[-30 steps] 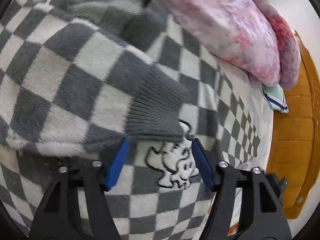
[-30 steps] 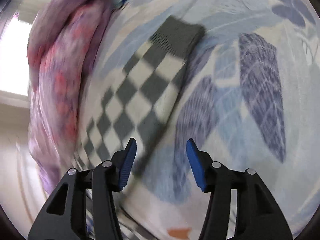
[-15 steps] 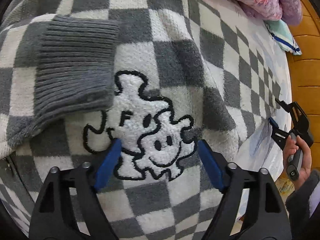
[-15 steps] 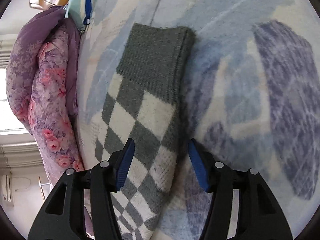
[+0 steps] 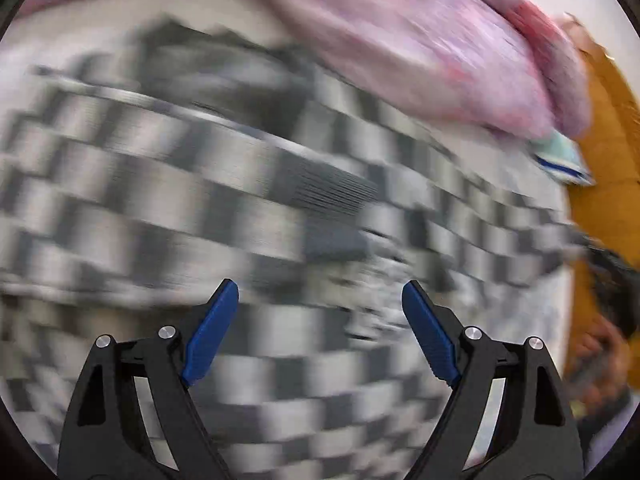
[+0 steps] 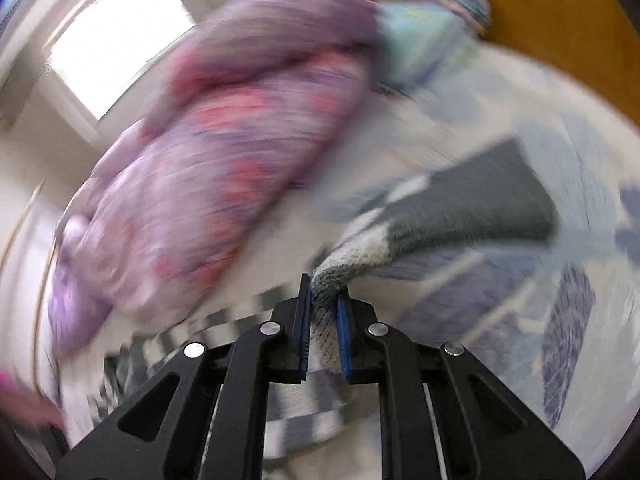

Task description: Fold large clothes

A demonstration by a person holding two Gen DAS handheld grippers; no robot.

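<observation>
Right claw [image 6: 323, 300] grips the sweater [image 6: 460, 216] sleeve — cuff pointing away to the right; left claw [image 5: 320, 312] spread wide above its checks.

We see bright daylight from a glaring white window [image 6: 116, 46]. Heavy motion blur smears the grey-and-white checkered knit sweater [image 5: 160, 208] and purple floral quilt [image 6: 224, 152]; fisheye edges curve and darken.

A bright window [image 6: 116, 44] lights the pale wall, beside an orange wooden headboard [image 6: 560, 20] and blue-leaf bedsheet [image 6: 572, 320].
</observation>
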